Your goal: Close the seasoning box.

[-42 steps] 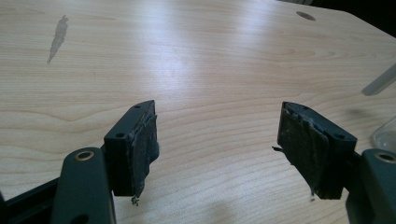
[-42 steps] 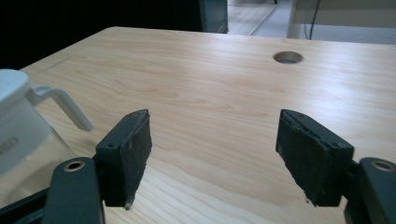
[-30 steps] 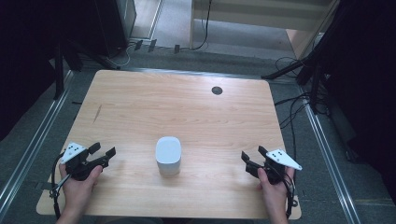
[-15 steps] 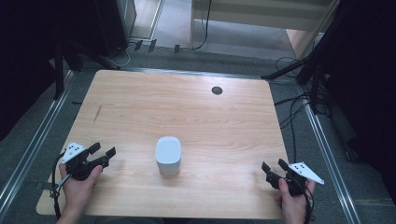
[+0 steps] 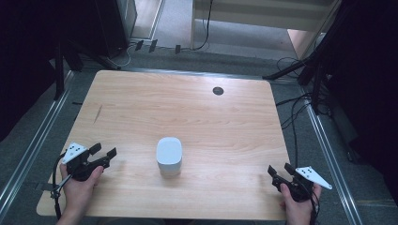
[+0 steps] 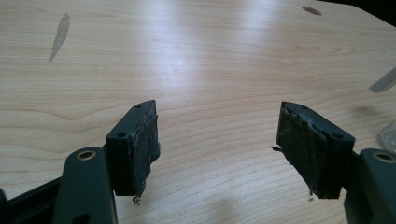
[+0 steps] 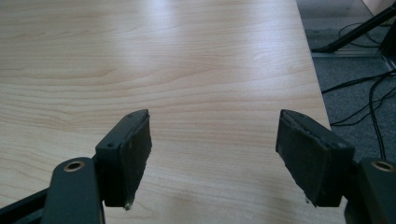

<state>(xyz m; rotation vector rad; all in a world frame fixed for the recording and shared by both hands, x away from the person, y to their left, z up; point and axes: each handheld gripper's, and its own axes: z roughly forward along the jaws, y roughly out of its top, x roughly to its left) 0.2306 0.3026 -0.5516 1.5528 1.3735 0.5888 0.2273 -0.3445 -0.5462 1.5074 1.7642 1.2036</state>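
A white rounded box-like object (image 5: 169,156) stands upright on the wooden table (image 5: 187,112), near the front middle. My left gripper (image 5: 103,152) rests at the table's front left, a hand's width left of the object, jaws wide apart and empty (image 6: 217,140). At the front right corner my right gripper (image 5: 280,170) is held open too, with bare wood between its jaws (image 7: 212,144). A pale edge of the object (image 6: 384,81) shows at the right border of the left gripper view.
A dark round hole (image 5: 218,90) sits in the tabletop at the back right, and a dark streak (image 5: 97,114) marks the wood at the left. Cables (image 5: 293,112) trail on the floor off the right edge. Metal rails (image 5: 42,140) run along both sides.
My right gripper has drawn back toward the front right corner of the table and slightly outward. The left gripper and the white object have stayed put.
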